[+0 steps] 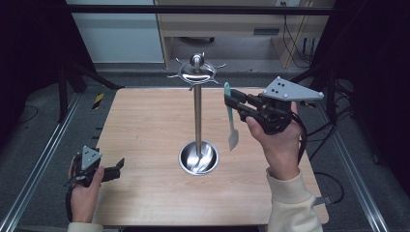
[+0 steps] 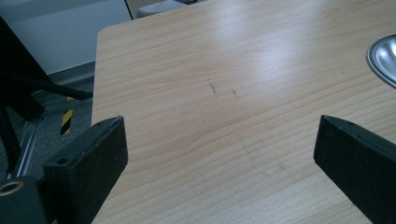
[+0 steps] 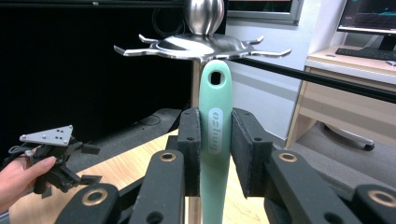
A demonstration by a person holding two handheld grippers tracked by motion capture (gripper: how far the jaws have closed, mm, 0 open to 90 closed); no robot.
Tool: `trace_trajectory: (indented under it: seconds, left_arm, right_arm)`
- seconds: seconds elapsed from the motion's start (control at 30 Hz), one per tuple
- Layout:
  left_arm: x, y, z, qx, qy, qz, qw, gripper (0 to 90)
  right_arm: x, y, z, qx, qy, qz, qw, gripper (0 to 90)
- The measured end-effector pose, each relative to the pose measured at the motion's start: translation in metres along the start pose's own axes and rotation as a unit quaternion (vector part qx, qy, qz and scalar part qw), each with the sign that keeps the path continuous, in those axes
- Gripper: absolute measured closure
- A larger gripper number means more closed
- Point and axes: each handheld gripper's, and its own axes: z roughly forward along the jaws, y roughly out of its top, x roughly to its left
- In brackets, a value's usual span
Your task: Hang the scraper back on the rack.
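The right tool grips a mint-green spatula by its handle, upright, blade hanging down above the bench, right of the steel rack. In the right gripper view the handle's hole sits just below the rack's hooked crown, seemingly not yet on a hook. At the near left corner, the left tool rests low, jaws wide with nothing between them, the rack's base off to its right.

Spatula held beside the rack
Right tongs grip the green spatula at three o'clock of the steel rack; left tongs rest low at eight o'clock.
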Motion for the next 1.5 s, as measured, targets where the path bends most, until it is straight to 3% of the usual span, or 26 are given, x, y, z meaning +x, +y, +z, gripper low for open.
trace_trajectory:
  seconds: [0.23,0.4,0.8,1.5]
  left_arm:
    - [0.001,-0.001,-0.001,0.002,0.003,-0.002,1.0,2.7]
    - [0.001,-0.001,0.0,0.002,0.002,0.0,1.0,2.7]
    - [-0.001,-0.001,0.001,0.002,-0.002,0.001,1.0,2.7]
    - [-0.001,0.0,0.001,0.004,-0.005,0.002,1.0,2.7]
  right_arm:
    - [-0.001,0.014,-0.004,-0.01,-0.004,-0.005,0.9999,74.3]
    - [-0.003,0.011,-0.006,-0.007,-0.015,-0.006,0.9998,74.3]
    - [0.006,0.01,0.003,0.0,-0.012,-0.016,0.9998,74.3]
    - [0.008,0.006,0.016,0.013,-0.006,-0.016,0.9998,74.2]
